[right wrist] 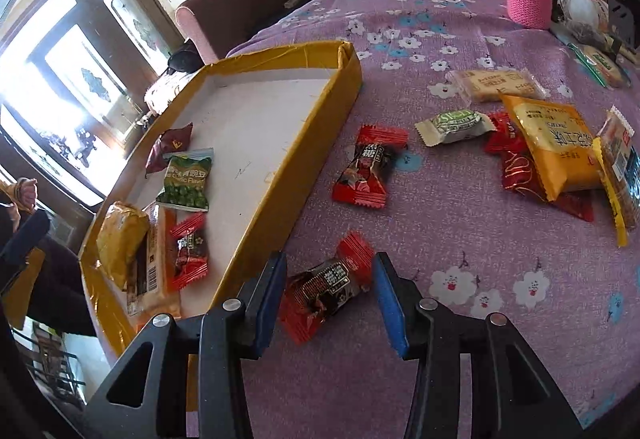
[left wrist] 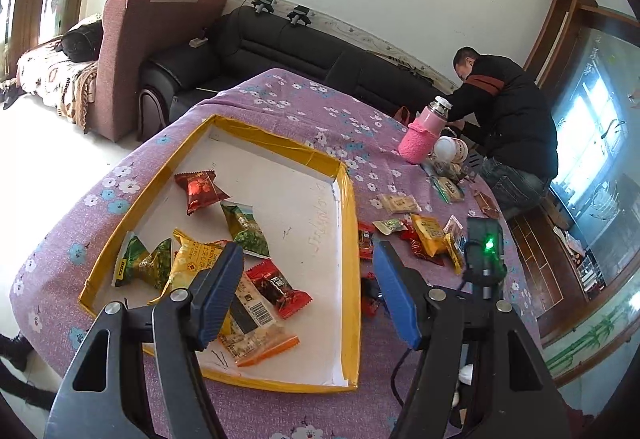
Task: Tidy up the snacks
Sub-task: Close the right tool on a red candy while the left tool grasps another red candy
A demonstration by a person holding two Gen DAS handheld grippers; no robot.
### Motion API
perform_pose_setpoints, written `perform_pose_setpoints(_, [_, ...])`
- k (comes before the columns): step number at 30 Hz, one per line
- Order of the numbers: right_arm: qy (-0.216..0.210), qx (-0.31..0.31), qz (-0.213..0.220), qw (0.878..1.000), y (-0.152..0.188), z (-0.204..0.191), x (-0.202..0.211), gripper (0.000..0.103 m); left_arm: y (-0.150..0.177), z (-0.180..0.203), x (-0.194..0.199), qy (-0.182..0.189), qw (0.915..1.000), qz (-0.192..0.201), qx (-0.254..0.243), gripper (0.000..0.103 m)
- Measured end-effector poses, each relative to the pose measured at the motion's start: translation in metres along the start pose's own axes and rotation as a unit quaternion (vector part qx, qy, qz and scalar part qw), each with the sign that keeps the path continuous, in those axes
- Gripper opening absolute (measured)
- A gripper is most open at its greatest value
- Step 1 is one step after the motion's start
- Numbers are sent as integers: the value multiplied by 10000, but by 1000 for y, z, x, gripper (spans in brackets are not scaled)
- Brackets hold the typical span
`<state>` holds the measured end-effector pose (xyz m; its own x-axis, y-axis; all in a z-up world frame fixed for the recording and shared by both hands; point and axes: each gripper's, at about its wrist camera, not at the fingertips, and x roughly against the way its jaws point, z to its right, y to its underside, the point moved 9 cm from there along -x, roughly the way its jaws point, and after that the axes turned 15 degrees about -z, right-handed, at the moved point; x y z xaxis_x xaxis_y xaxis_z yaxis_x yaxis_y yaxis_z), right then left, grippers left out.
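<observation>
Left wrist view: the left gripper [left wrist: 308, 287] hangs spread above the near end of the yellow-rimmed tray [left wrist: 352, 239], with nothing between its blue pads [left wrist: 396, 295]. The tray's white floor holds about 7 wrapped snacks: a dark red packet [left wrist: 200, 191] at 11 o'clock from the gripper, a green pea packet [left wrist: 244, 227] just nearer, green and yellow packets [left wrist: 160, 263] at 9 o'clock, and a red candy [left wrist: 278, 289] with a barcoded bar [left wrist: 252, 323] directly under the jaws. The far half of the tray is bare. Outside it, at 2 o'clock, loose snacks [left wrist: 428, 239] lie on the purple flowered cloth [left wrist: 280, 99], and a pink flask [left wrist: 424, 135] stands farther off.

Right wrist view: the right gripper [right wrist: 330, 291] is spread around a red and black candy [right wrist: 326, 287] on the cloth, just outside the tray's near wall. Its long axis runs from 7 to 1 o'clock, slanting across the gap between the pads; the pads seem not to press it yet, though the wrapper's edge hides the left contact. This hand is clearly the nearer one to it. The tray lies at 10 o'clock, so the carry goes left over the wall. A 2nd red candy [right wrist: 368, 165] lies at 12 o'clock, and a green-white packet [right wrist: 454, 125] and an orange bag [right wrist: 556, 147] at 1 to 2 o'clock.
</observation>
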<state>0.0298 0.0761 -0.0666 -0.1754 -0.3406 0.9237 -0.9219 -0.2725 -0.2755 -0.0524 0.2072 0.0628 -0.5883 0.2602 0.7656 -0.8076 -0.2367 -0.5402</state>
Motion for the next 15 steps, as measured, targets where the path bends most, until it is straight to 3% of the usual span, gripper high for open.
perform_pose_setpoints(2, [219,107,38,9997,1,-4,-3,33,0,7,0,0,9999,-22,-102,67])
perform_pose_setpoints(5, [400,232,173,9988,7,2,9,0,2,26,-8,58,9993,-142,-329,67])
perform_pose_setpoints(10, [705,-287,180,9969,20,70,23,0,7,76,-44,259,9940,-537,-922,66])
perform_pose_setpoints(15, [48,-878,479,9950,29,128,39,8,-1,116,-103,188,9838,-1170,-1342,66])
